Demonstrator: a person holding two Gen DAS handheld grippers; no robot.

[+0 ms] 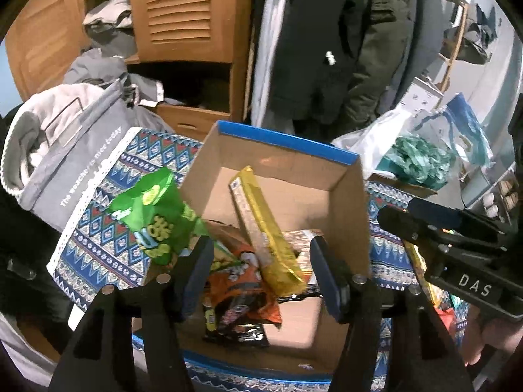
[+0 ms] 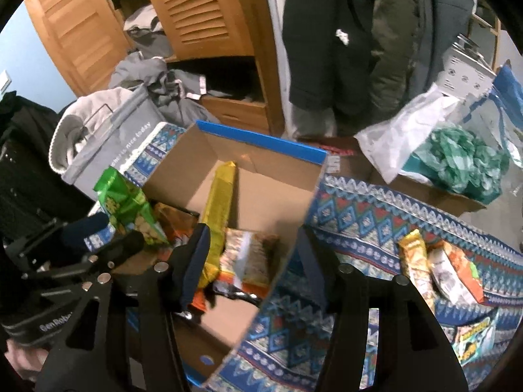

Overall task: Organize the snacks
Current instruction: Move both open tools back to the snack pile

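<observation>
While both grippers hover over the cardboard box (image 1: 284,163), jaws apart and gripping nothing, remaining snack packets (image 2: 438,268) lie on the patterned tabletop (image 2: 376,215) to the right (nearer the right gripper (image 2: 255,261)). Inside: yellow packet (image 1: 261,228) leaning lengthwise, green bag (image 1: 157,212), orange packets.

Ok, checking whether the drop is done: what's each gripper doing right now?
Left gripper: open over the blue-rimmed cardboard box, holding nothing.
Right gripper: open, straddling that box's wall, holding nothing.
</observation>
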